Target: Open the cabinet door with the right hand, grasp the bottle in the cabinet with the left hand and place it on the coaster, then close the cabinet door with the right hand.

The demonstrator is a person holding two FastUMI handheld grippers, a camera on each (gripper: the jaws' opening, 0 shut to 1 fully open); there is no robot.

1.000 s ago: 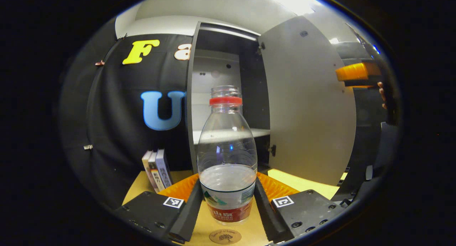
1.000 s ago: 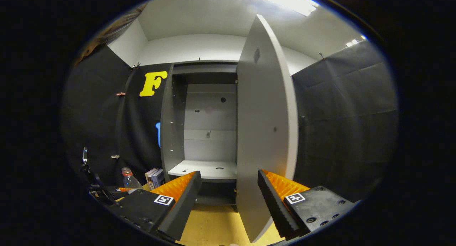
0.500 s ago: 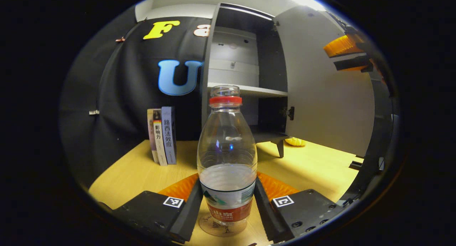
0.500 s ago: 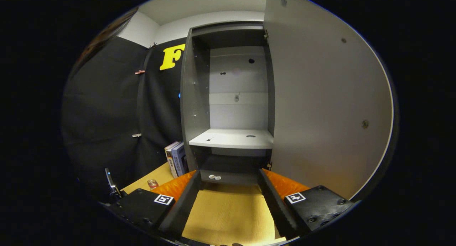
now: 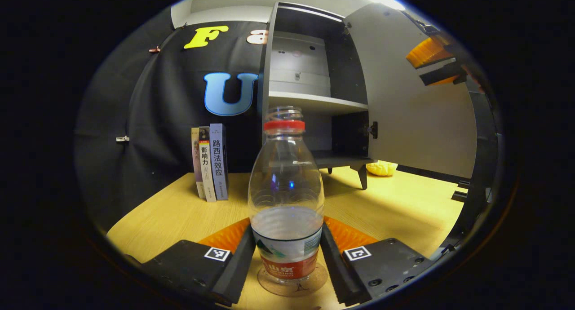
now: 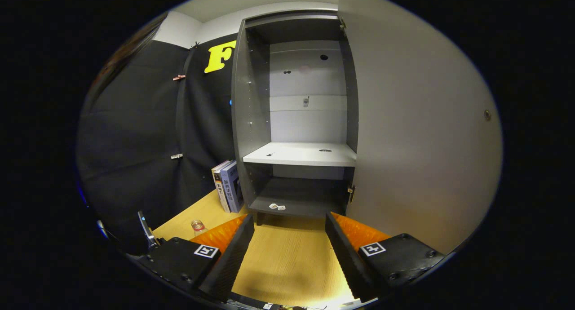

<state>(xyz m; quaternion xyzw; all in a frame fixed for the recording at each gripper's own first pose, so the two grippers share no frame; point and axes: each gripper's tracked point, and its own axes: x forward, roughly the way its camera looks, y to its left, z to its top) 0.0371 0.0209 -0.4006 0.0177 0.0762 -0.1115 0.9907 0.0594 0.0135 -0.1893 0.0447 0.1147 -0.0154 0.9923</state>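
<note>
Now one bottle on one coaster, left jaws gripping it; right jaws wide; three books

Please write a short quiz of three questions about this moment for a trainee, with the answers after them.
1. True or false: the cabinet door is shut.
2. On what does the bottle stand? A) the cabinet shelf B) the coaster C) the books
3. Fill in: the left gripper has its fingers against the ____.

Key: 1. False, it stands open. 2. B. 3. bottle, while the right gripper is open above the table.
</note>
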